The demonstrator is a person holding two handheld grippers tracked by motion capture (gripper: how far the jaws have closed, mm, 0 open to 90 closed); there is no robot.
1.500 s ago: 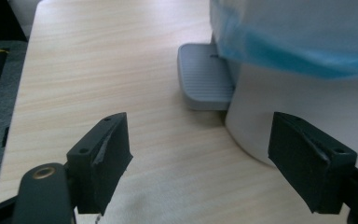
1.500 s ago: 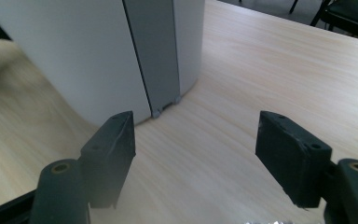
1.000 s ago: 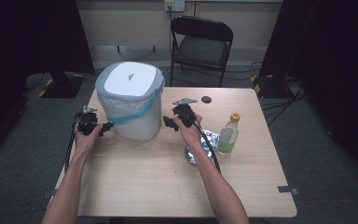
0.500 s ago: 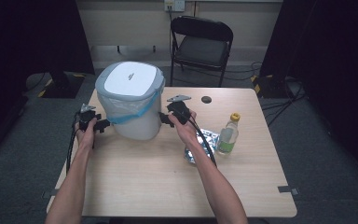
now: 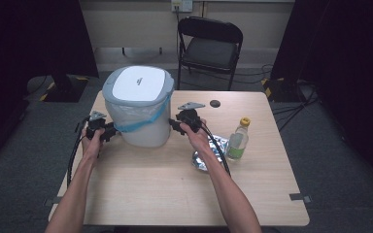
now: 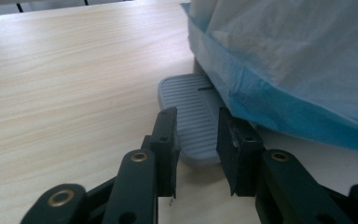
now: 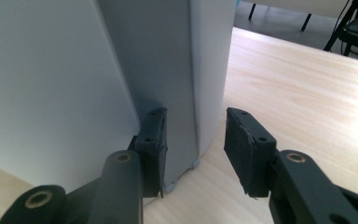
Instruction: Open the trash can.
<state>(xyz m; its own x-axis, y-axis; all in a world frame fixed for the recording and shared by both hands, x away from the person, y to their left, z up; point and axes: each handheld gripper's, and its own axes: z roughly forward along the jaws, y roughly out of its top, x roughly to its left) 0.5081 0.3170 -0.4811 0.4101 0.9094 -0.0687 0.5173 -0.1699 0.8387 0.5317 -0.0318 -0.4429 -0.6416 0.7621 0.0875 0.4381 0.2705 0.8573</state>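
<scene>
The white pedal bin [image 5: 138,109], lined with a blue-edged bag [image 5: 141,119], stands on the wooden bench [image 5: 175,189] at about 10 o'clock from the bench's middle, lid down. The left gripper [image 5: 108,132] sits at the bin's 9 o'clock side, the right gripper [image 5: 175,127] at its 3 o'clock side, both low against the base.

In the left gripper view the left gripper's fingers [image 6: 165,140] have just been closing and now sit narrow on either side of the grey ribbed foot pedal [image 6: 193,119], seemingly pinching its outer end, though the pad contact itself is hard to confirm. In the right gripper view the right gripper's fingers [image 7: 153,144] have just been closing too, but a gap remains: one pad lies against the bin's grey rear wall [image 7: 168,70], the other stands clear beside the corner, so nothing is gripped yet.

Risks from here, as I judge them:
- The pedal is a hinged lever. Pulling or lifting by it could tip it and pop the lid, or let the bin pivot rather than travel.
- The right fingers straddle a smooth rounded corner. If they shut there they may slide off and shove the bin toward 9 o'clock.
- With one side held and the other loose, any lift would be lopsided; the tall bin could tilt or topple.
- The overhanging bag hangs just above the left fingers and could snag.
- A sideways slide toward 3 o'clock would bring the bin nearer the plastic bottle [image 5: 237,141] and the crumpled foil [image 5: 209,155], which the right forearm already crosses
</scene>
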